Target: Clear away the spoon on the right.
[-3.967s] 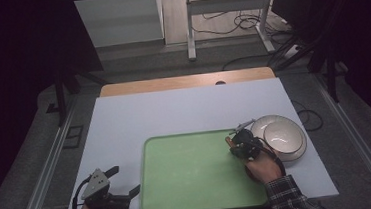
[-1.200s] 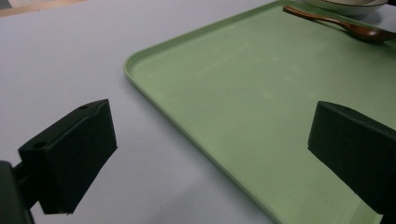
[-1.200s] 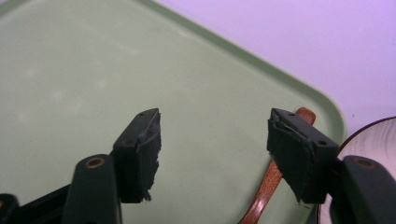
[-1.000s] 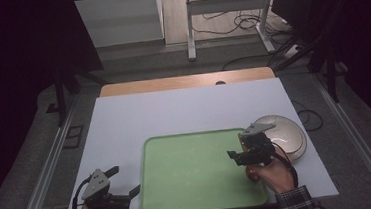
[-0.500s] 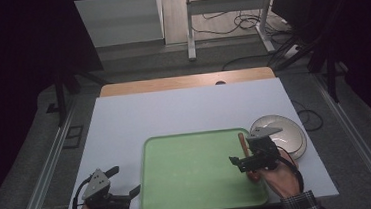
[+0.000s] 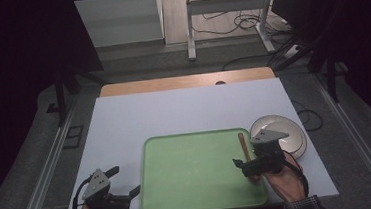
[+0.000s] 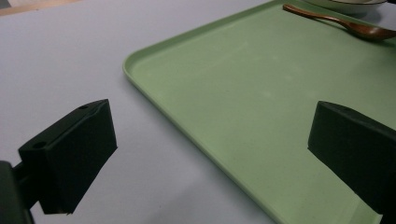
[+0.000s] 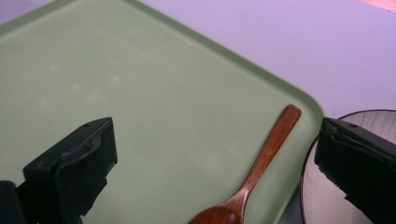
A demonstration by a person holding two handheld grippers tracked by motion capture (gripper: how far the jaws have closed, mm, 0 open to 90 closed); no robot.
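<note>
It looked like a lab recording bay: a white-covered counter stood among dark curtains, with loose cables across the floor and a metal stand behind.

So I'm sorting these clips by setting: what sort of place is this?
Probably a lab recording station, not a kitchen: a white-covered table with only a green tray and wooden spoon, handheld claws, and cables on the floor behind.

We see white table, wooden strip along its far edge. Green tray sits near front edge. Wooden spoon lies along tray's right side. Pale bowl on table, just beside tray's right rim. Cables on floor beyond.
</note>
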